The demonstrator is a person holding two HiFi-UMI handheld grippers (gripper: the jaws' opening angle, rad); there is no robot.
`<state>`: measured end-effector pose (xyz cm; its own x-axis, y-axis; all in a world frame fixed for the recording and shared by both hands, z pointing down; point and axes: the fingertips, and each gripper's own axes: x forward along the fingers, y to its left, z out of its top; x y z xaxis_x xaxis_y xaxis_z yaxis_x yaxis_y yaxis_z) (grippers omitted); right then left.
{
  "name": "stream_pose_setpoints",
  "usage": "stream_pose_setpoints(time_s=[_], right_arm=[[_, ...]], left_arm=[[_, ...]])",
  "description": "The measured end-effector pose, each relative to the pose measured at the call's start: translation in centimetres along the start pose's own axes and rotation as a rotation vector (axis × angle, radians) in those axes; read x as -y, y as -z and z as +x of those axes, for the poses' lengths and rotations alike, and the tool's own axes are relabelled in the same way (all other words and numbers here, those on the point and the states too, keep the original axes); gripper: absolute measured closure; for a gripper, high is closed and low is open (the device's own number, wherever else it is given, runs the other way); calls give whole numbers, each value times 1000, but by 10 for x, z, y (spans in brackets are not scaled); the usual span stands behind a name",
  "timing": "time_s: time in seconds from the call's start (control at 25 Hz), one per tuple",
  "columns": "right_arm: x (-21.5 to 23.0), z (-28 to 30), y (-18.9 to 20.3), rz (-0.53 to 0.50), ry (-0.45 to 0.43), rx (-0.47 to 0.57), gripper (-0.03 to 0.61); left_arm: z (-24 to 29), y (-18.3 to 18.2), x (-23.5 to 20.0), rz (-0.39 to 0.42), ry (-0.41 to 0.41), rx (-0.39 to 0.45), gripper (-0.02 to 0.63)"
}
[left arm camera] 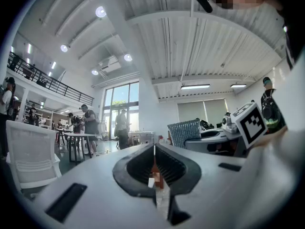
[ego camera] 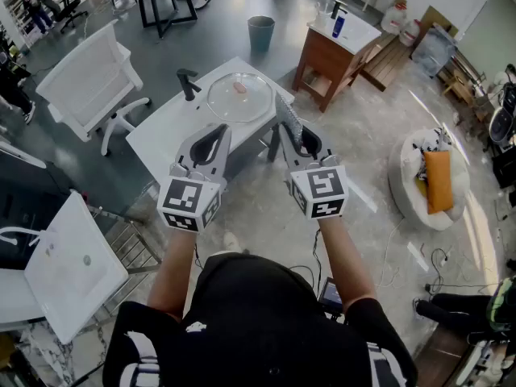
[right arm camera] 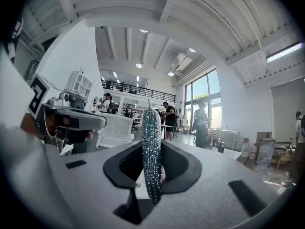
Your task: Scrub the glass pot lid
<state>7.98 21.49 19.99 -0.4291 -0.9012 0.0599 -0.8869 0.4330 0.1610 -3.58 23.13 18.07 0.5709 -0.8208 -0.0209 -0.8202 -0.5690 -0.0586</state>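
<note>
Now, left tongs (left arm camera: 154,149) closed tight; right tongs (right arm camera: 152,150) gripping silvery scrubber (right arm camera: 151,128)

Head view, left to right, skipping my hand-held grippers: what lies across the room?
White chair → black faucet → glass pot lid → wooden cabinet → orange cushion.
</note>
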Motion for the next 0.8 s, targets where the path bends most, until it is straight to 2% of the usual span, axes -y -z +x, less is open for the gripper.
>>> stream_pose_setpoints(time_s=[0.52,0.8], right_arm=[[0,-28,10,8,-5,-1,508],[-5,-20,12,11,-16,10,508]], left_arm=[[-17,2,25,0,-14,7,604],[-15,8,15,-4,-26,1,604]])
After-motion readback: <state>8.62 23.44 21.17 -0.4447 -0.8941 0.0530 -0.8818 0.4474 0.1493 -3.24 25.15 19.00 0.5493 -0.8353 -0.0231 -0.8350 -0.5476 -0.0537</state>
